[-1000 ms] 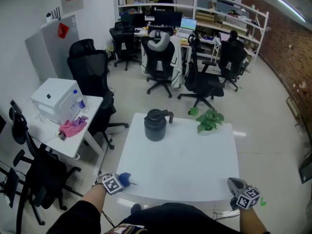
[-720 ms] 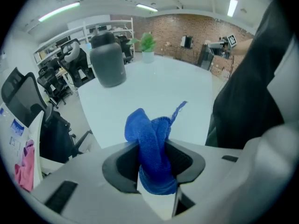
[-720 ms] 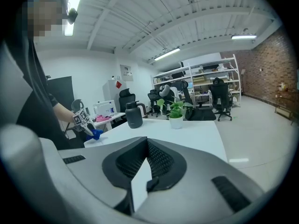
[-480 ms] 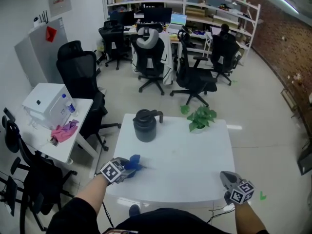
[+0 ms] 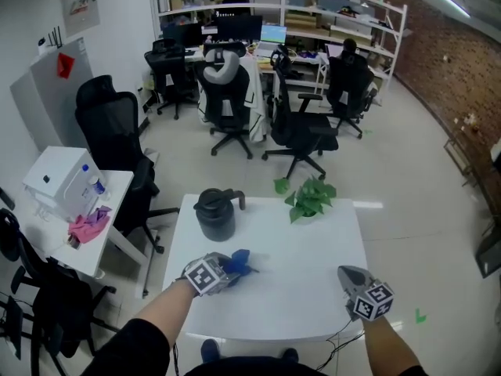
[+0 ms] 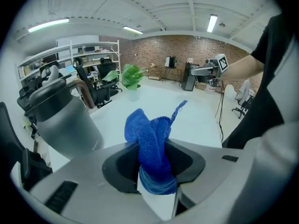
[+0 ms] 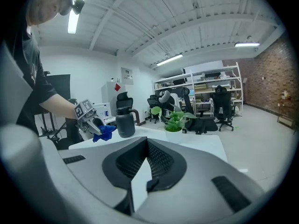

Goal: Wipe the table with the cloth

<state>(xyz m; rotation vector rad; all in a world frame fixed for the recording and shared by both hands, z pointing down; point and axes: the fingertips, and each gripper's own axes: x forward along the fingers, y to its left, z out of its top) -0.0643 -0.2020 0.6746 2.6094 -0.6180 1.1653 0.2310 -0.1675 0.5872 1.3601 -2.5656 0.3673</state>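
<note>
A blue cloth (image 5: 240,260) is bunched between the jaws of my left gripper (image 5: 229,266), which is shut on it above the left front part of the white table (image 5: 305,245). Its jaws have just been closing, with the cloth between them. In the left gripper view the cloth (image 6: 152,139) sticks up out of the jaws, one corner pointing away, and does not touch the tabletop. My right gripper (image 5: 349,276) hovers over the table's front right corner, shut with nothing in it (image 7: 145,146).
A dark grey jug (image 5: 215,214) stands at the table's back left, close beyond the left gripper. A potted plant (image 5: 307,198) sits at the back middle. A side table (image 5: 109,249) at the left holds a pink cloth (image 5: 88,225). Office chairs stand behind.
My left gripper has risen from the table's front left edge and moved inward over the tabletop with the blue cloth. The right gripper has shifted a little to the left.
</note>
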